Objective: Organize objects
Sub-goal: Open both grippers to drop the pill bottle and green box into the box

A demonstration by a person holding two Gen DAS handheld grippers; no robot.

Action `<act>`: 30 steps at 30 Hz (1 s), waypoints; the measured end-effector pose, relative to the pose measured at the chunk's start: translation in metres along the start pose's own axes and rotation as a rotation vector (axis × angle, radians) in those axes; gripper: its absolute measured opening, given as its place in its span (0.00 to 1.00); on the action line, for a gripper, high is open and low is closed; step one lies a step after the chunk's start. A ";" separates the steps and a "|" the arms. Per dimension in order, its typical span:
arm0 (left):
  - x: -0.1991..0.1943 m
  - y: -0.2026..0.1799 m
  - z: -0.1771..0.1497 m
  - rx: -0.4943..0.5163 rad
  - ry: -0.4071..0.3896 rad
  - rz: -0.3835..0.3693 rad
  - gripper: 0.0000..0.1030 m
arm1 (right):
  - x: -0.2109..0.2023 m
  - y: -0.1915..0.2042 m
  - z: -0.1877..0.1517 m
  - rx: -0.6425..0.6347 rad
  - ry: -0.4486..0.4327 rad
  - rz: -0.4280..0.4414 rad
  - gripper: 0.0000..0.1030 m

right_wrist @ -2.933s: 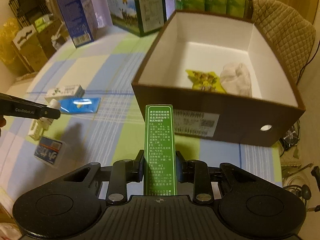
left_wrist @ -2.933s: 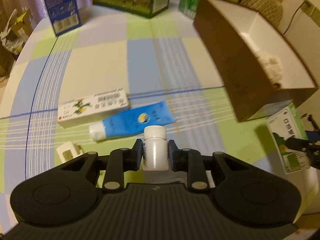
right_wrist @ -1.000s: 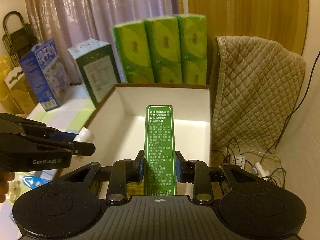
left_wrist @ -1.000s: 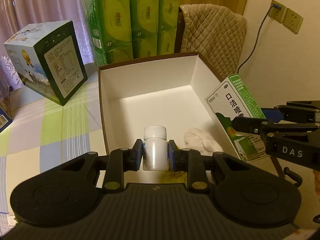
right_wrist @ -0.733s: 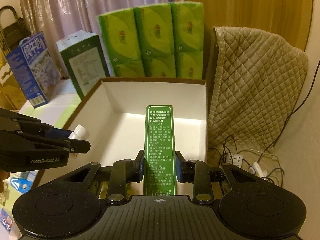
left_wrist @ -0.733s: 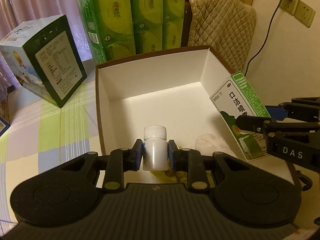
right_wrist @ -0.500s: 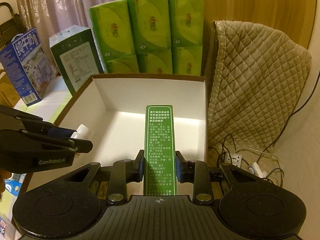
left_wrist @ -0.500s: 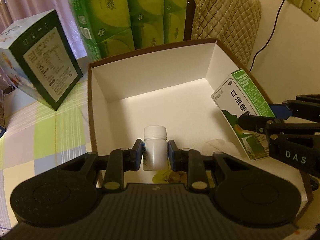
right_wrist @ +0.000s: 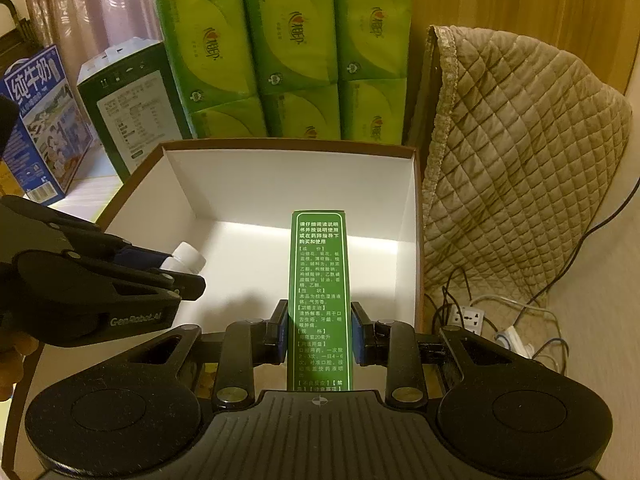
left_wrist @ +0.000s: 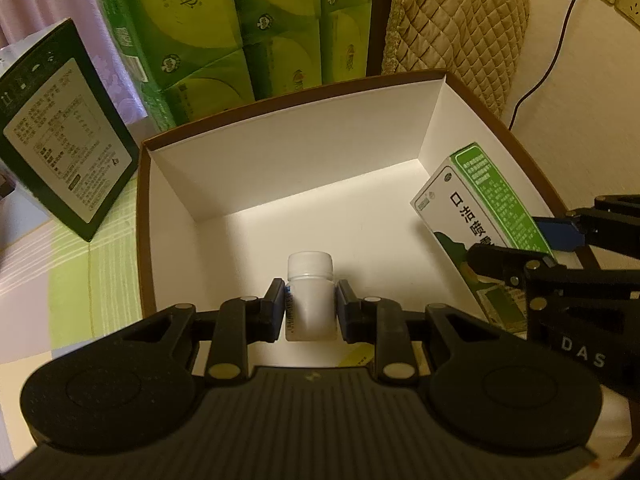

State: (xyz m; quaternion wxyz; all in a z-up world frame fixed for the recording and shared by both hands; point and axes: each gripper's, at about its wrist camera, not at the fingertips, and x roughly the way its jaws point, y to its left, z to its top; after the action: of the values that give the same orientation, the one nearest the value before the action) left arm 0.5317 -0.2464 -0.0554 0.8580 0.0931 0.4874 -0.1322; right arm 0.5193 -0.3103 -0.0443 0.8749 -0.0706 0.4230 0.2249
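Note:
My left gripper (left_wrist: pixel 310 304) is shut on a small white pill bottle (left_wrist: pixel 310 294), held over the white inside of a brown cardboard box (left_wrist: pixel 280 168). My right gripper (right_wrist: pixel 319 328) is shut on a tall green medicine box (right_wrist: pixel 320 292), also over the cardboard box (right_wrist: pixel 280 184). In the left wrist view the green medicine box (left_wrist: pixel 476 208) shows tilted at the right, inside the box's right wall. The right wrist view has the pill bottle (right_wrist: pixel 186 258) poking out at the left. A yellow packet (left_wrist: pixel 356 356) lies partly hidden under my left gripper.
Green tissue packs (right_wrist: pixel 288 48) are stacked behind the cardboard box. A dark green carton (left_wrist: pixel 68 160) and a blue milk carton (right_wrist: pixel 40 120) stand on the checked tablecloth (left_wrist: pixel 80 280) to the left. A quilted chair back (right_wrist: pixel 512 140) and floor cables (right_wrist: pixel 480 316) lie to the right.
Both grippers have moved from above the table to over the cardboard box and lower into it, each still holding its object. The white cloth in the box has dropped out of view.

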 end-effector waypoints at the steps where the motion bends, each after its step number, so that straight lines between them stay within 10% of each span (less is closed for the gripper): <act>1: 0.001 0.000 0.000 0.002 0.001 0.000 0.22 | 0.001 -0.001 0.000 0.001 -0.001 -0.001 0.26; 30: 0.002 0.008 -0.001 -0.011 -0.012 -0.006 0.42 | 0.009 -0.008 0.007 0.017 -0.028 -0.016 0.26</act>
State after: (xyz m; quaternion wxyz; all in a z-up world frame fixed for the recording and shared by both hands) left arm 0.5346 -0.2394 -0.0572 0.8610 0.0864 0.4834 -0.1327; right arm 0.5333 -0.3125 -0.0471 0.8830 -0.0632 0.4123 0.2153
